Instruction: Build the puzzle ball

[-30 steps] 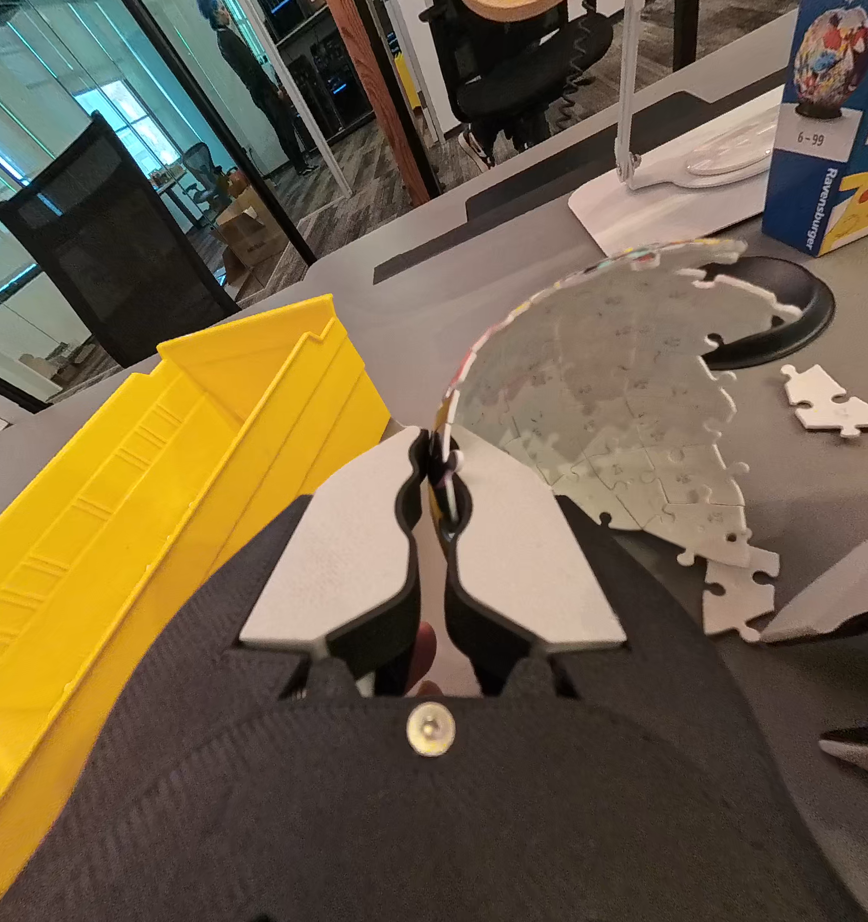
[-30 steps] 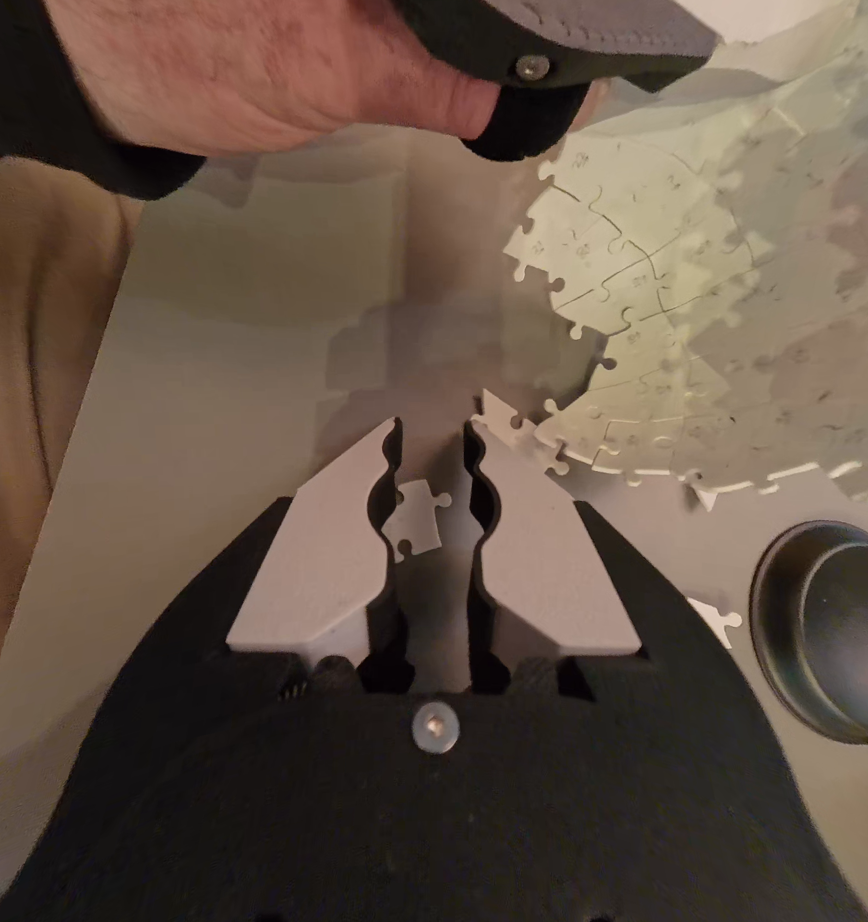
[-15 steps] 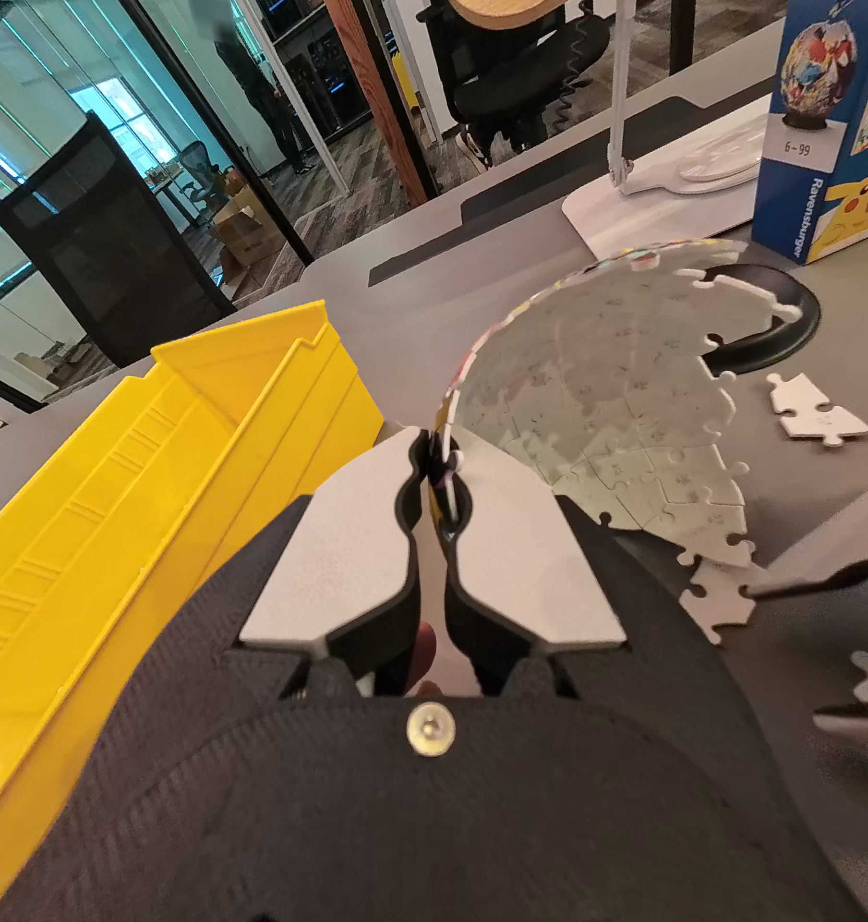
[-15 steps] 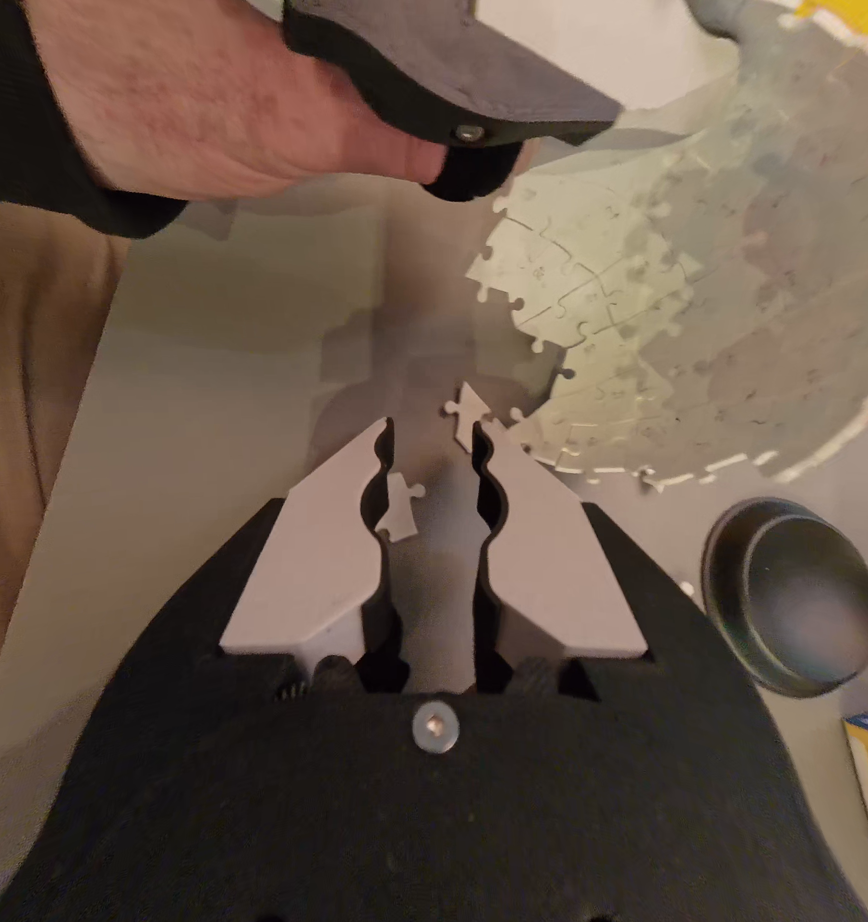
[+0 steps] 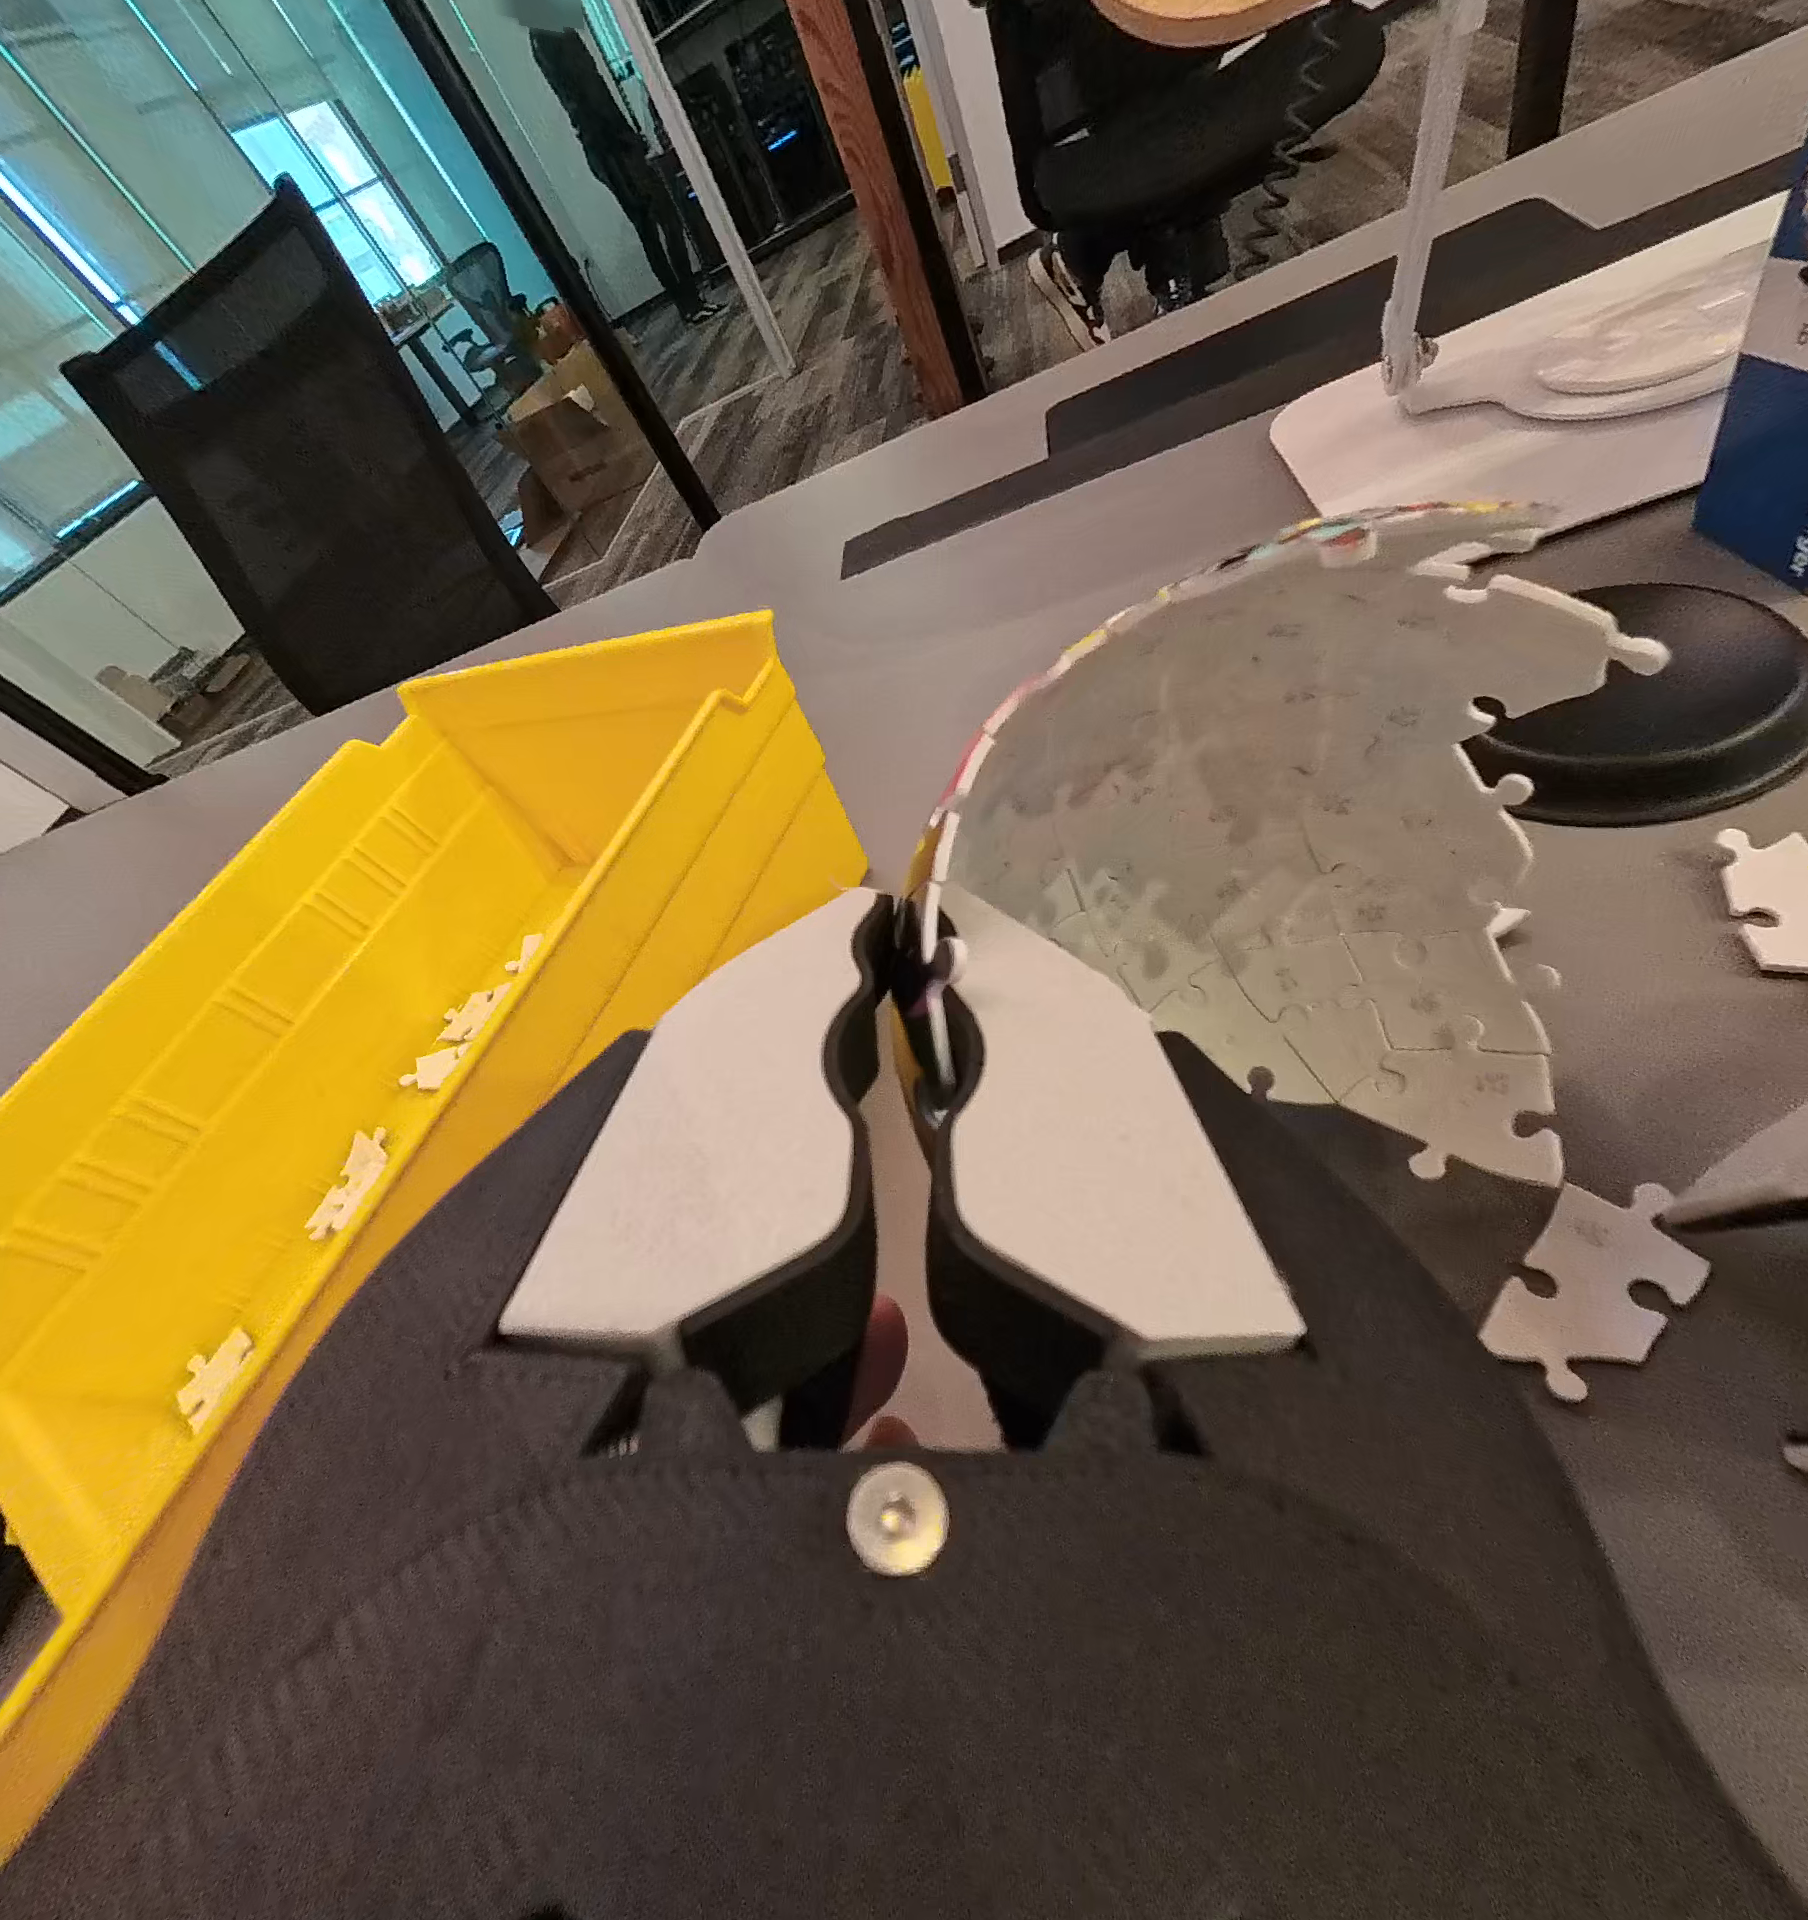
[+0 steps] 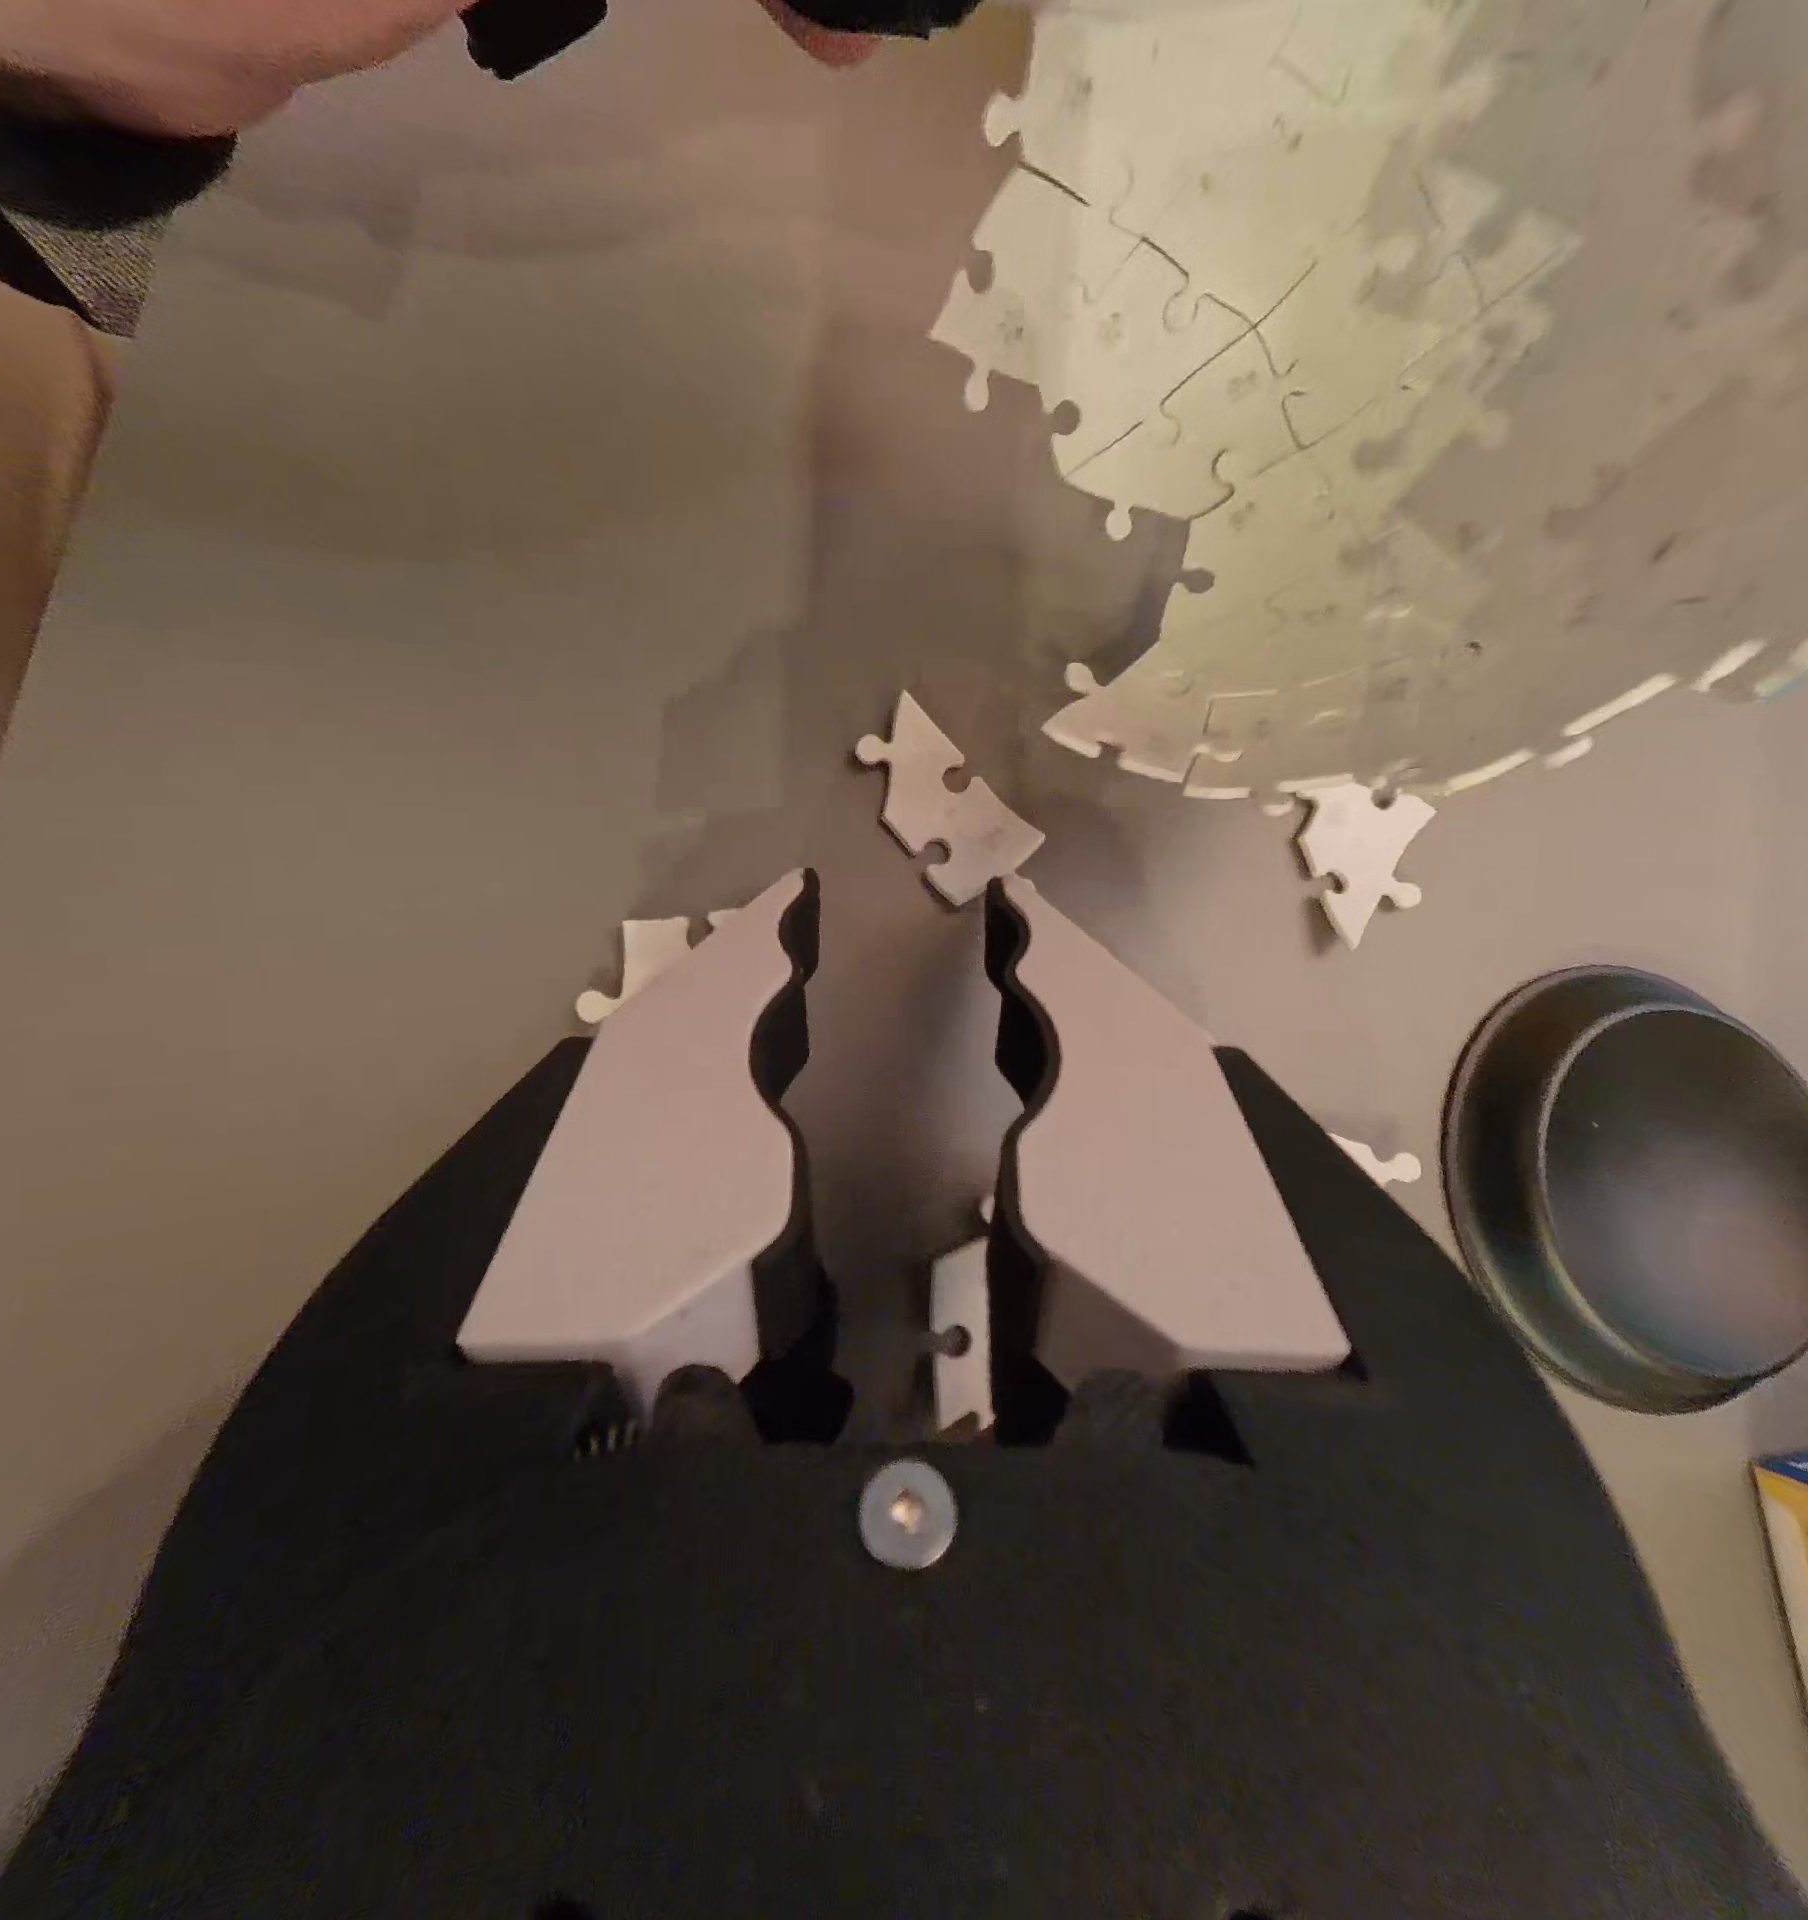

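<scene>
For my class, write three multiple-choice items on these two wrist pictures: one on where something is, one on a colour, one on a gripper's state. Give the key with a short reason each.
1. Where does the black round stand sit, seen from the right wrist view?
A. To the right of the right gripper, on the table
B. Inside the bin
C. Between the gripper's fingers

2. What colour is the bin beside the left gripper?
A. Blue
B. Yellow
C. Red

3. What state is the left gripper in?
A. Wide open, holding nothing
B. Out of sight
C. Shut on the edge of the half-built puzzle ball

Key: 1 A, the stand lies on the grey table right of the fingers. 2 B, the bin's walls are plainly yellow. 3 C, the fingers pinch the shell's rim.
</scene>
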A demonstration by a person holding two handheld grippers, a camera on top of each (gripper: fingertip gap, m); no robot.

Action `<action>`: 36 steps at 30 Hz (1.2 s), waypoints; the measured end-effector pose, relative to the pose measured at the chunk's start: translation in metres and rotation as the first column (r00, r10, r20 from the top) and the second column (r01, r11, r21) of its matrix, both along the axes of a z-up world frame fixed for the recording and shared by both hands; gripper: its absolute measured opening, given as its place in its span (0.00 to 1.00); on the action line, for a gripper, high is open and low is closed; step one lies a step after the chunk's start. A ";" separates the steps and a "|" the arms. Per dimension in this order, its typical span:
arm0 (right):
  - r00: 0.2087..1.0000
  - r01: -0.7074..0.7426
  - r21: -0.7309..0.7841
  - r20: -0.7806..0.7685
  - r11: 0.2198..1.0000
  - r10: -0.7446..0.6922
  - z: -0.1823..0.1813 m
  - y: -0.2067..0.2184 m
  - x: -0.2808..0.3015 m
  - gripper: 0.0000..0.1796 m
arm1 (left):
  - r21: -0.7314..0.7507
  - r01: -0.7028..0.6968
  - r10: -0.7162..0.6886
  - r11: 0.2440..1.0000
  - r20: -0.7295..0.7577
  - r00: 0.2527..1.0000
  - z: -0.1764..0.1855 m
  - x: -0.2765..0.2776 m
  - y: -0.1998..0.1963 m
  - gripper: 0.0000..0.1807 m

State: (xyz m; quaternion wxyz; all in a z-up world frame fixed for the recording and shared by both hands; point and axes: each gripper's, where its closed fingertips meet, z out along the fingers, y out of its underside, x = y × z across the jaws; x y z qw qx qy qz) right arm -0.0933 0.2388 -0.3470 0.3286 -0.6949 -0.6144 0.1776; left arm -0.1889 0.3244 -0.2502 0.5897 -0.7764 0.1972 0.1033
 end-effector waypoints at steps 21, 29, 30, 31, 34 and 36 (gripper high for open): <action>0.997 0.050 -0.126 -0.052 0.991 -0.057 -0.002 0.004 -0.005 0.28 | -0.008 0.007 -0.007 1.000 0.022 1.000 -0.004 -0.002 0.000 0.03; 0.998 0.039 -0.154 -0.045 0.987 -0.047 -0.001 -0.004 -0.006 0.26 | -0.009 0.009 -0.009 1.000 0.021 1.000 -0.005 -0.003 0.001 0.03; 0.998 0.038 -0.157 -0.040 0.987 -0.045 -0.002 -0.006 -0.006 0.25 | -0.010 0.009 -0.009 1.000 0.021 1.000 -0.006 -0.003 0.001 0.03; 0.998 0.037 -0.158 -0.039 0.987 -0.044 -0.002 -0.007 -0.006 0.25 | -0.012 0.009 -0.009 1.000 0.021 1.000 -0.006 -0.002 0.001 0.03; 0.998 0.041 -0.162 -0.037 0.986 -0.047 -0.002 -0.010 -0.006 0.25 | -0.016 0.012 -0.012 1.000 0.015 1.000 -0.008 -0.001 0.000 0.03; 0.998 0.041 -0.164 -0.034 0.986 -0.047 -0.002 -0.012 -0.006 0.25 | -0.015 0.015 -0.015 1.000 0.005 1.000 -0.009 0.001 -0.001 0.03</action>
